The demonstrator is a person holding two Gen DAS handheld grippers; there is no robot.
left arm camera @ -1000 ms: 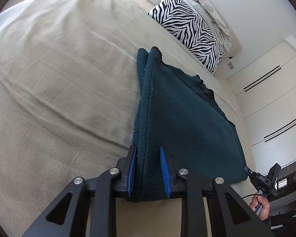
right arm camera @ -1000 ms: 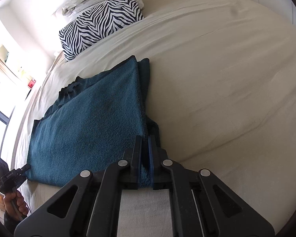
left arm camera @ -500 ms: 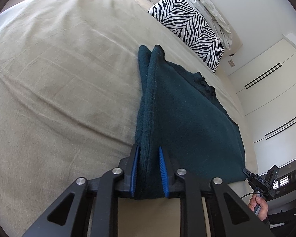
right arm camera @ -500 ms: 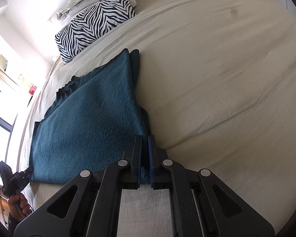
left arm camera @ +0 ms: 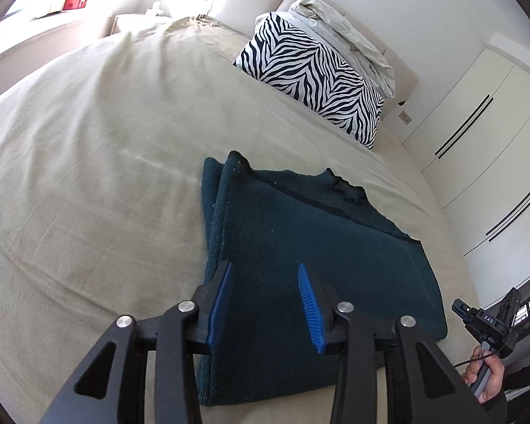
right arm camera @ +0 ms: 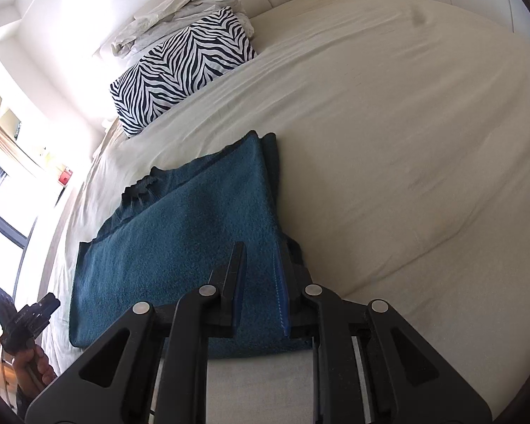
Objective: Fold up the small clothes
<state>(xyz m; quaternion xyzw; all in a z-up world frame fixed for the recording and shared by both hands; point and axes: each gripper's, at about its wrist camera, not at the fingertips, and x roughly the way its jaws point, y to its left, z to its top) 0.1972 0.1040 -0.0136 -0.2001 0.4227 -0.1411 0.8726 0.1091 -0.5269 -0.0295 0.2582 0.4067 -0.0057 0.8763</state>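
A dark teal knitted garment (left arm camera: pixel 300 247) lies folded flat on the beige bed sheet (left arm camera: pixel 88 176). My left gripper (left arm camera: pixel 265 300) hovers over its near left edge. Its jaws are opening, and the blue pads (left arm camera: pixel 221 300) stand clear of the cloth seen below them. In the right wrist view the same garment (right arm camera: pixel 194 229) stretches left from its doubled right edge. My right gripper (right arm camera: pixel 261 286) sits over that edge with its jaws opening a little. Cloth shows in the narrow gap, and the pads (right arm camera: pixel 282 293) no longer pinch it.
A zebra-striped pillow (left arm camera: pixel 314 74) and crumpled white bedding (left arm camera: pixel 342 24) lie at the head of the bed. White wardrobe doors (left arm camera: pixel 477 123) stand to the right. A person's hand (left arm camera: pixel 487 378) shows at the lower right. Bare sheet (right arm camera: pixel 406 141) spreads right of the garment.
Both grippers were shut on the garment's side edges and have let go, the left opening wider. Both have risen, the left more, and the cloth now lies flat.
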